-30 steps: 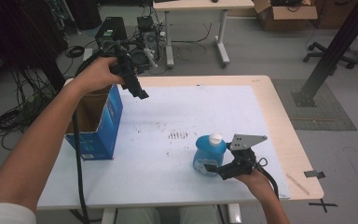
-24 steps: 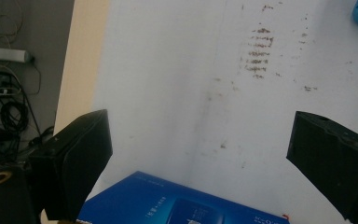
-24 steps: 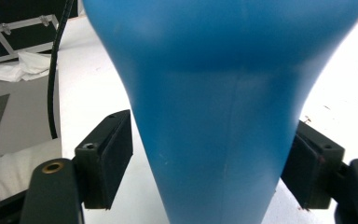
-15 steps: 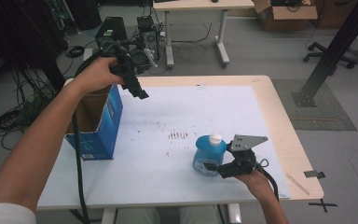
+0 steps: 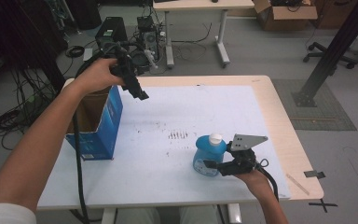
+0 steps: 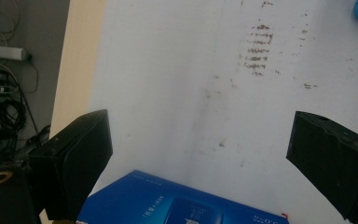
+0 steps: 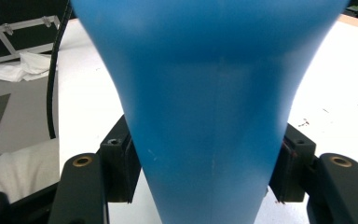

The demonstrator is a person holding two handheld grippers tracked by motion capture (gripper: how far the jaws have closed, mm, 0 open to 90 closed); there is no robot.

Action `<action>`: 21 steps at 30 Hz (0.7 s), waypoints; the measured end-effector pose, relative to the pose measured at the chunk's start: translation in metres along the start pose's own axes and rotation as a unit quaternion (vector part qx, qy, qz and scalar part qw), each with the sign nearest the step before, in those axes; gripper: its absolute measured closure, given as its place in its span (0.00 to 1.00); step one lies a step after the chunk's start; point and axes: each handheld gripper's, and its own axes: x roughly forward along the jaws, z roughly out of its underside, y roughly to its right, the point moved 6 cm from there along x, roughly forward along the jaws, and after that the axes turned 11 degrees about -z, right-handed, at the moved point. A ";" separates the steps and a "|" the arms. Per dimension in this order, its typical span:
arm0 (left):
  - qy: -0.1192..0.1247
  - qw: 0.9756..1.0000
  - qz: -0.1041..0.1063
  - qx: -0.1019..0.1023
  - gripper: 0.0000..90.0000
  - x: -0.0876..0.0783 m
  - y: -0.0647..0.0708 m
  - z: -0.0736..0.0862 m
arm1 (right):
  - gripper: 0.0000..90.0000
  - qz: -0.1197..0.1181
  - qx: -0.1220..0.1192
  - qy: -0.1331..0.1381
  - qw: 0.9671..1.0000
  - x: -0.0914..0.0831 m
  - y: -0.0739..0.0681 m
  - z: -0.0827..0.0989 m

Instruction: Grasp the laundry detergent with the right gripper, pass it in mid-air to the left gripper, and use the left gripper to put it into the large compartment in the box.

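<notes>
A blue bottle (image 5: 208,151) with a white cap stands upright on the white table top (image 5: 191,107), near the front right. My right gripper (image 5: 213,164) reaches it from the right, low down. Its jaws have just been closing, and in the right gripper view both pads (image 7: 121,163) press on the sides of the bottle (image 7: 205,93). My left gripper (image 5: 141,94) hangs open in the air over the right edge of an open blue cardboard box (image 5: 100,126). Nothing is between the jaws of the left gripper (image 6: 200,158); below them lie the box (image 6: 177,205) and the stained table.
The box stands at the table's left edge with its flaps up. Dark smudges (image 5: 178,135) mark the middle of the white top. Behind the table are computer cases, cables and another desk (image 5: 200,7). A black metal post (image 5: 335,46) rises at the right.
The right gripper's jaws have drawn in against the bottle. Both hands, the bottle and the box stay where they were.
</notes>
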 end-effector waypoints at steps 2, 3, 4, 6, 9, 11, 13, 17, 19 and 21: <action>-0.001 1.000 0.001 -0.001 0.08 0.001 0.000 0.001 | 0.44 0.001 -0.001 0.002 1.000 0.000 0.000 0.000; -0.001 1.000 0.001 -0.001 0.08 0.000 0.000 0.001 | 0.45 0.001 -0.001 0.004 1.000 0.000 0.001 0.000; -0.002 1.000 0.001 -0.002 0.08 0.000 0.000 0.002 | 0.45 0.001 -0.001 0.005 1.000 0.000 0.001 0.000; 0.000 1.000 0.000 -0.003 0.08 -0.001 0.000 0.002 | 0.46 0.000 -0.003 0.007 1.000 0.000 0.001 0.001; 0.000 1.000 -0.001 -0.003 0.08 0.000 -0.001 0.002 | 0.47 0.004 -0.012 0.005 1.000 0.000 0.001 0.000; -0.001 1.000 -0.001 -0.003 0.08 0.000 0.000 0.001 | 0.48 0.006 -0.015 0.007 1.000 -0.001 0.001 0.000; 0.000 1.000 -0.001 -0.003 0.08 -0.001 0.000 0.001 | 0.49 0.011 -0.020 0.008 1.000 -0.001 0.001 -0.001; 0.000 1.000 0.000 -0.002 0.08 -0.001 0.000 0.001 | 0.49 0.016 -0.026 0.005 1.000 0.000 0.000 -0.003; -0.001 1.000 -0.001 -0.002 0.08 -0.001 0.000 0.001 | 0.49 0.018 -0.028 0.002 0.999 0.001 -0.001 -0.004; -0.001 1.000 -0.002 -0.003 0.08 -0.002 0.001 0.001 | 0.49 0.016 -0.029 0.003 0.999 0.000 -0.001 -0.006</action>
